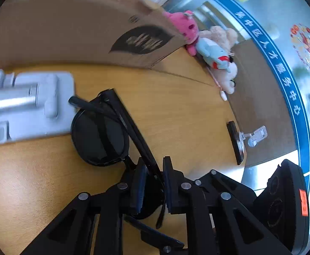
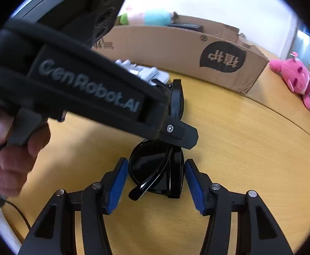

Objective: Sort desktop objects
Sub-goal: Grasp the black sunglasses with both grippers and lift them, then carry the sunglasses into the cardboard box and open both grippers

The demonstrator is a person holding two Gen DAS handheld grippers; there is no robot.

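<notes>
Both grippers address light, fragile sunglasses (image 1: 100,136): left gripper (image 1: 152,188) pinched on the frame, right gripper (image 2: 156,186) spread around one lens.

Folded black sunglasses (image 2: 157,170) lie on the wooden table (image 2: 240,148) at lower centre, between the blue pads (image 2: 117,182) of the right gripper (image 2: 155,182), which stand clear of them. The left gripper (image 2: 87,87), held by a hand (image 2: 12,148), crosses from the left above the sunglasses. A cardboard box (image 2: 176,55) and pink plush toy (image 2: 293,76) sit behind.
</notes>
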